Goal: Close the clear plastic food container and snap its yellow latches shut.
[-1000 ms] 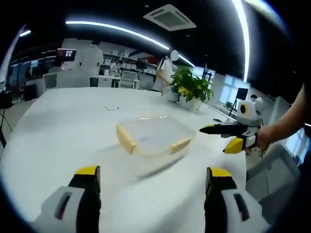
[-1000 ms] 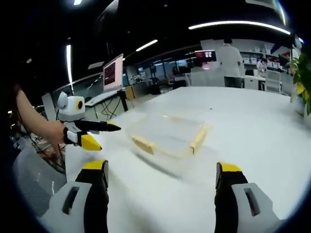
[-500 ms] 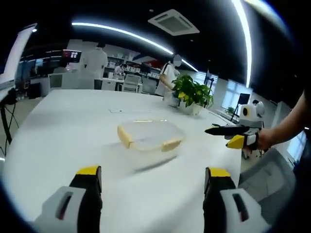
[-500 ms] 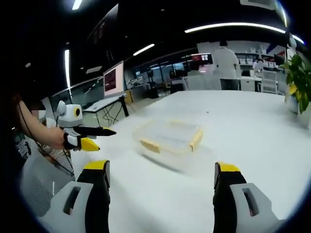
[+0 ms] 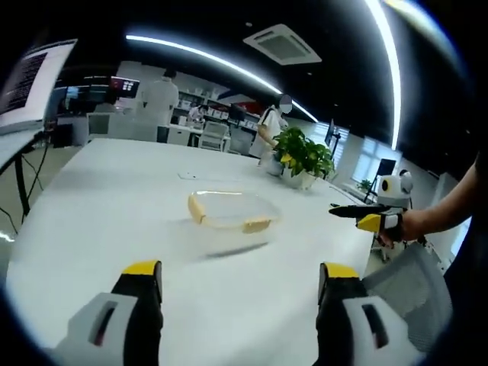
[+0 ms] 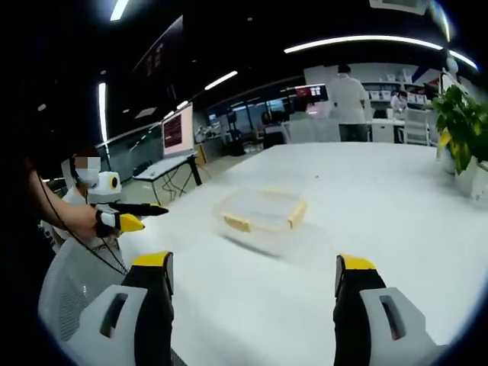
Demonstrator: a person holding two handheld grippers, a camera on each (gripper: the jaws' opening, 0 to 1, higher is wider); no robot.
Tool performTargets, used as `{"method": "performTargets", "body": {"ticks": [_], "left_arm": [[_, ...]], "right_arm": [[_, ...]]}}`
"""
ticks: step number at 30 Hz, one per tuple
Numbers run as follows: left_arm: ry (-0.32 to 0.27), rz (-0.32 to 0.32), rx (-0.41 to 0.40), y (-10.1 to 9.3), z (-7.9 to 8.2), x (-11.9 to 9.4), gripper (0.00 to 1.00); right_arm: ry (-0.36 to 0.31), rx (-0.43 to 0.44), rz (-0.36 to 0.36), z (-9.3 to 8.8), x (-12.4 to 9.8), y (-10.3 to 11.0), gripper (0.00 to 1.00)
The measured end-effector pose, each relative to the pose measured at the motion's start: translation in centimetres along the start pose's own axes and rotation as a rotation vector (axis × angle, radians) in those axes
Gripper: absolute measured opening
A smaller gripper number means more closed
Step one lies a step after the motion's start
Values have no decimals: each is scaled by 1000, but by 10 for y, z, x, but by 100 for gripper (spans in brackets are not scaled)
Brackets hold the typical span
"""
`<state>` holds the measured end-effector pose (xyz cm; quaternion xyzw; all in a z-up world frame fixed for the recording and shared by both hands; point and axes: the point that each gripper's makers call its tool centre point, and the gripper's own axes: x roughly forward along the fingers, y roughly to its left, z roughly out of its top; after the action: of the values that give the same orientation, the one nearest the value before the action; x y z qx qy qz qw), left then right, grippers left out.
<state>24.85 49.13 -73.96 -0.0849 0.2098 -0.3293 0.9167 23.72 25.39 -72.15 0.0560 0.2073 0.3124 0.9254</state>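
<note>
While both tongs gape, the container (image 5: 229, 213) rests on the white table (image 5: 114, 229).

The right gripper (image 6: 252, 286), jaws spread wide, hangs above the near part of a white table (image 6: 381, 221). Farther on sits the clear container (image 6: 261, 215) with yellow latches (image 6: 296, 214). The left gripper (image 6: 126, 216) is at far left, off the table's edge.

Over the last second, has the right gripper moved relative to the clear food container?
Yes. In the left gripper view, the right gripper has drawn away from the clear food container, toward the table edge.
</note>
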Motion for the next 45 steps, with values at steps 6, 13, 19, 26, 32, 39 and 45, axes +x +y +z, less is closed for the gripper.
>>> {"method": "performTargets", "body": {"ticks": [6,13,19,26,32,39,45], "left_arm": [[1,-11,-6,-11,-2,-9,79],[-11,-30,2,-27,-7,-17,75],[1,-46,-12,-42,-18,-19,75],[-1,-56,12,-58,-22,-22,71],[-10,-35,11,-50,-25,-21,68],[42,-45,20,-54,-36,-20,68],[112,-83,34,-62,-49,-16,63]], "right_arm": [[10,8,-4,-7,-12,5,84],[11,-15,11,-7,-20,14,83],[39,-23,37,-20,-19,25,85],[73,-76,53,-31,-15,32,84],[87,-72,46,-34,-16,28,81],[101,-76,23,-39,-18,23,77],[129,-73,6,-45,-19,19,74]]}}
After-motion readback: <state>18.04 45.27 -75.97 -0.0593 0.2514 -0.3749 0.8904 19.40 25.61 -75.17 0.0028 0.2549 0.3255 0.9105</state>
